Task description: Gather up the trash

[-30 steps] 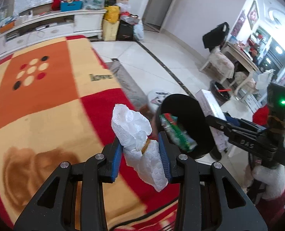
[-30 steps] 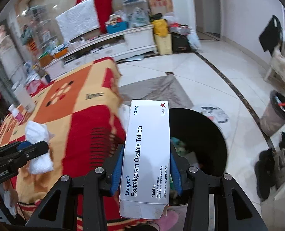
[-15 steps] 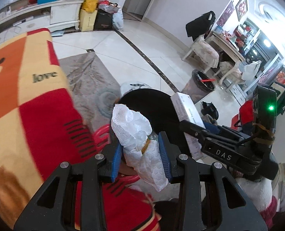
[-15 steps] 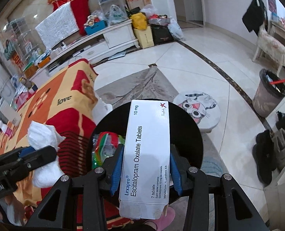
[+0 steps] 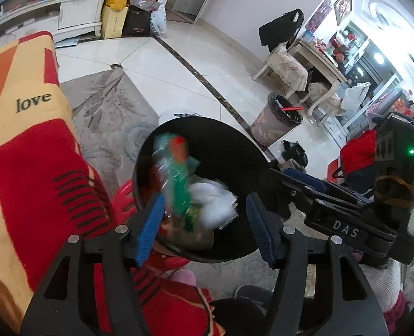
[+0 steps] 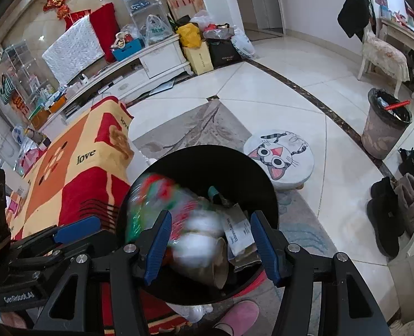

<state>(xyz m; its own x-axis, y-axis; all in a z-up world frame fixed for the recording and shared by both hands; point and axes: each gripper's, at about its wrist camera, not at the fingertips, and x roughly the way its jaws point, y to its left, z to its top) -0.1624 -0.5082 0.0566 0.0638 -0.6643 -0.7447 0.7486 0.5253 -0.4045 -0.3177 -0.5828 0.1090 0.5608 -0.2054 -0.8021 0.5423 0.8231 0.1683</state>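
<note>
Left gripper [image 5: 202, 225] and right gripper [image 6: 209, 240] both hang over the black bin [image 6: 263, 173] with jaws spread wide and nothing between them. Inside lie the white tissue wad [image 5: 212, 200], the tablet box [image 6: 239, 231] and a green-and-red wrapper [image 5: 176, 173], all blurred. In my judgement the drop is complete: lift both grippers straight up clear of the rim before turning toward the patterned blanket [image 5: 33, 128] beside the bin, where any remaining trash would lie.
</note>
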